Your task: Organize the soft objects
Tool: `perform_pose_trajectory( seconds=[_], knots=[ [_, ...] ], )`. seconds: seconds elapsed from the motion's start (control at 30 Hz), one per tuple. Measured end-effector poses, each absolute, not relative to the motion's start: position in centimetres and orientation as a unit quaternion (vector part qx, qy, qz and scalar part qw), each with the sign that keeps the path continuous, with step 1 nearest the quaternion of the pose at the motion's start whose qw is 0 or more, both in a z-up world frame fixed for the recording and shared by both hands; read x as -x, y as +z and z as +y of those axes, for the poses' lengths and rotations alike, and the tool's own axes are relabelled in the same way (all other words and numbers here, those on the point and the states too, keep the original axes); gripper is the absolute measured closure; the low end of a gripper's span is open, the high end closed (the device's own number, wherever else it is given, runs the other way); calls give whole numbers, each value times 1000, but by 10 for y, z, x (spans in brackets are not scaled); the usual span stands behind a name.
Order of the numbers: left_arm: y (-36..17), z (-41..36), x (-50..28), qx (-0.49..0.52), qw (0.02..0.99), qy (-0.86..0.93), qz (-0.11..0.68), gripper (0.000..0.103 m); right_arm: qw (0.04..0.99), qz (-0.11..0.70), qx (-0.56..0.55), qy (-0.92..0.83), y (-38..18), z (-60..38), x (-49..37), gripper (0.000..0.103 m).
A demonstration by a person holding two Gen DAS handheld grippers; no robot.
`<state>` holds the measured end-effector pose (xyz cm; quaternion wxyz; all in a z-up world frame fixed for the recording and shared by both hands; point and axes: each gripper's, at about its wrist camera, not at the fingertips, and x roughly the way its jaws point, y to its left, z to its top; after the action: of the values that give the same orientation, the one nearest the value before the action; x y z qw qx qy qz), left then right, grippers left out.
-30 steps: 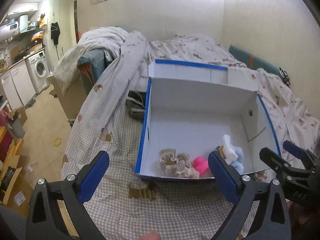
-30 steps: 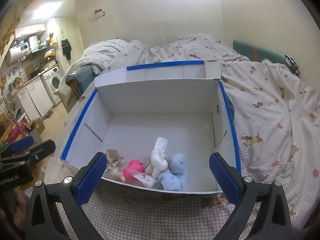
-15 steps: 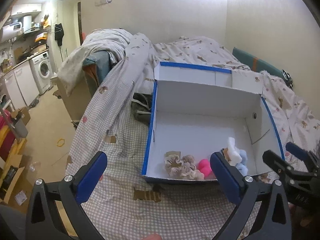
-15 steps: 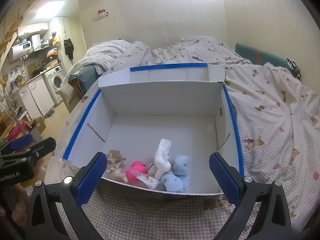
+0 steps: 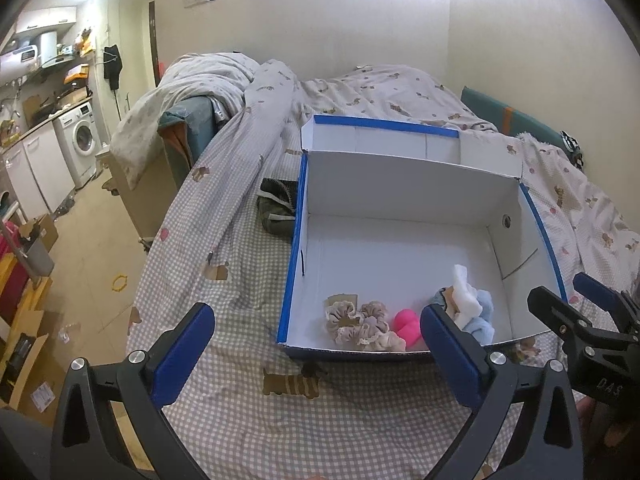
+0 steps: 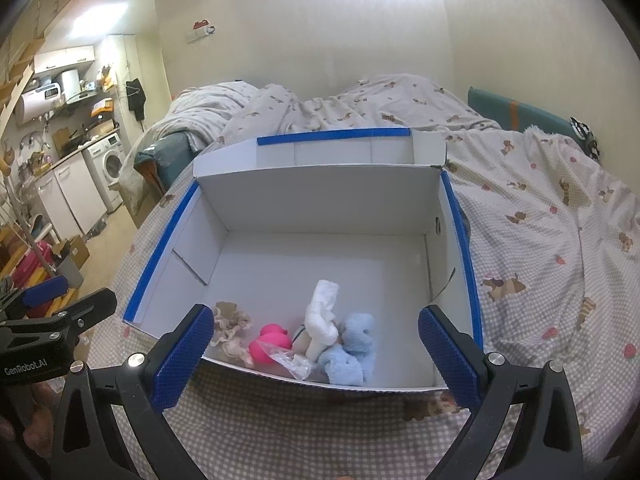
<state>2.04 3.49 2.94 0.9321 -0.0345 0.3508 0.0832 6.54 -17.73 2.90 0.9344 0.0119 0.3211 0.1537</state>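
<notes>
A white cardboard box [image 5: 404, 208] [image 6: 320, 204] with blue taped edges lies open on the bed. At its near wall lie beige scrunchies [image 5: 360, 326] [image 6: 230, 328], a pink soft piece [image 5: 407, 322] [image 6: 270, 342], a white rolled cloth [image 5: 464, 294] [image 6: 322, 314] and a light blue cloth [image 5: 482, 320] [image 6: 354, 350]. My left gripper [image 5: 316, 360] is open and empty, in front of the box's near left corner. My right gripper [image 6: 316, 356] is open and empty, in front of the box's near wall. Each gripper shows at the edge of the other's view.
The bed has a checked sheet [image 5: 360, 420] and a rumpled duvet [image 6: 400, 100] behind the box. A dark cloth [image 5: 276, 208] lies left of the box. The bed's left edge drops to a floor with cartons [image 5: 36, 360] and a washing machine [image 5: 82, 142].
Both grippers have drawn back a little from the box and risen slightly. The box and the soft things in it have not moved.
</notes>
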Motion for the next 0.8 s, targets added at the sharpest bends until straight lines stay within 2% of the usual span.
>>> perform_pose_trajectory(
  seconds=[0.8],
  knots=[
    [28,29,-20,27,931,68,357,1,934,320,-15,157,29,-179,-65,0]
  ],
)
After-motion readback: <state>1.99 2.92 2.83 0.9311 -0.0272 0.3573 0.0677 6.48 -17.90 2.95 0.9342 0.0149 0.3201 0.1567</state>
